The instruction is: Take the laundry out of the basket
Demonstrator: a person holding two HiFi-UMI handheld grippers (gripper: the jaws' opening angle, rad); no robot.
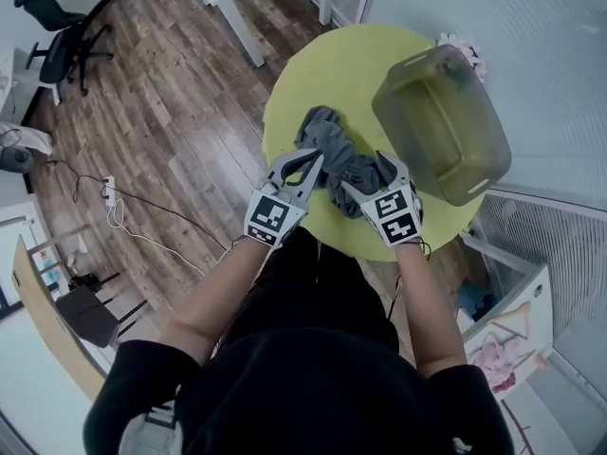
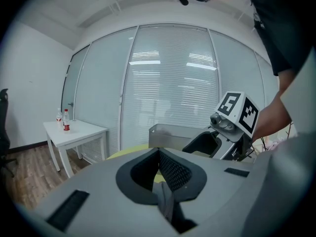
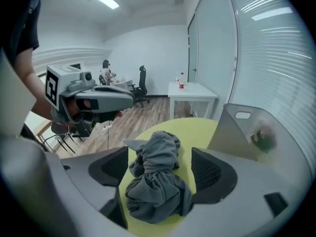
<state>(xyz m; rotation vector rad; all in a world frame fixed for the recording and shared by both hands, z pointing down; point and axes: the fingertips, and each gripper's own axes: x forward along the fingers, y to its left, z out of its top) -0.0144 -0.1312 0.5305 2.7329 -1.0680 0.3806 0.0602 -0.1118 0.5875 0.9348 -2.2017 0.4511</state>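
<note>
A crumpled grey garment (image 1: pixel 327 145) lies on the round yellow table (image 1: pixel 351 64), outside the translucent laundry basket (image 1: pixel 446 126), which stands on the table's right side. My left gripper (image 1: pixel 313 159) is shut at the garment's near left edge; in the left gripper view a strip of grey cloth (image 2: pixel 165 201) sits pinched between its jaws. My right gripper (image 1: pixel 368 178) is open at the garment's near right end. In the right gripper view the garment (image 3: pixel 155 181) lies between the spread jaws. A greenish item (image 3: pixel 261 137) shows dimly through the basket wall (image 3: pixel 237 132).
A pinkish cloth (image 1: pixel 462 50) lies behind the basket by the blinds-covered glass wall. A white table (image 2: pixel 74 130) with bottles (image 2: pixel 65 120) stands beyond the yellow one. An office chair (image 1: pixel 57 36) and floor cables (image 1: pixel 114 207) are to the left.
</note>
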